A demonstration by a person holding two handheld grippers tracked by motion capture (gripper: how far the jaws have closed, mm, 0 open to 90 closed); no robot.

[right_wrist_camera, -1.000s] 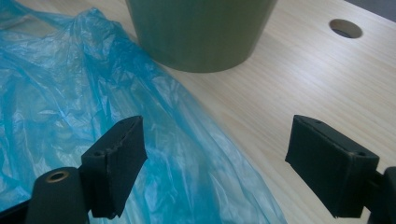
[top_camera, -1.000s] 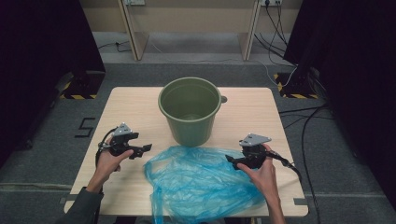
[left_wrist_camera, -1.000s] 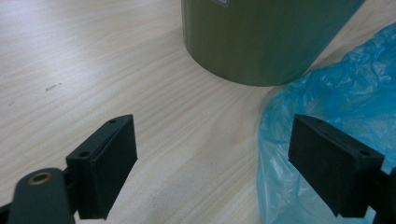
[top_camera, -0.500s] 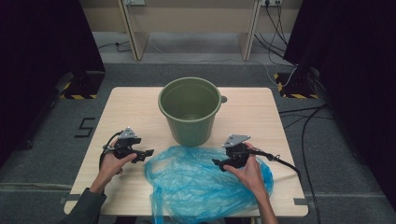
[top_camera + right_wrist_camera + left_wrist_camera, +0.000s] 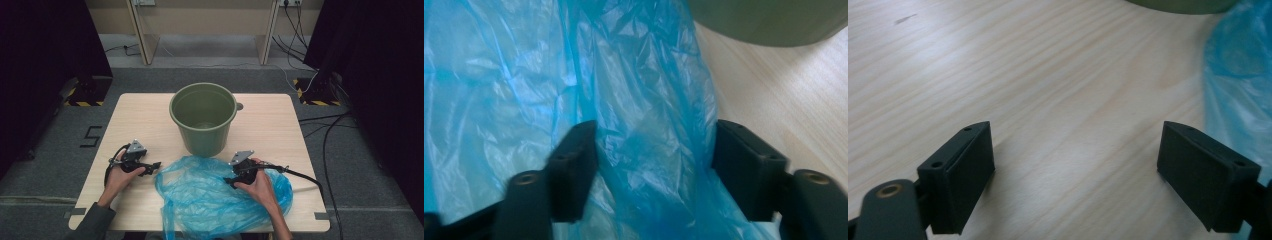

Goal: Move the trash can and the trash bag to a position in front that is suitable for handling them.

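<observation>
A crumpled blue plastic bag (image 5: 200, 205) lies on the near half of the wooden table (image 5: 270, 125), in front of a green bucket (image 5: 202, 135) that stands upright and looks empty. My right gripper (image 5: 228, 180) is low over the bag's top right part. Its jaws have just been closing, and a raised fold of the bag (image 5: 649, 115) stands between them in the right gripper view (image 5: 654, 150), with a gap still showing. My left gripper (image 5: 154, 166) hovers just left of the bag, open over bare wood (image 5: 1075, 150), with the bag's edge (image 5: 1243, 95) beside its right jaw.
The bucket's base shows at the top of both gripper views (image 5: 769, 20) (image 5: 1183, 4). A black cable (image 5: 300, 175) trails from the right gripper across the table's right side. Dark floor and cables surround the table, with bare wood to the left and behind the bucket.
My right gripper has moved left and down onto the bag, and its jaws have narrowed around a fold. The left gripper has sunk slightly toward the table.
</observation>
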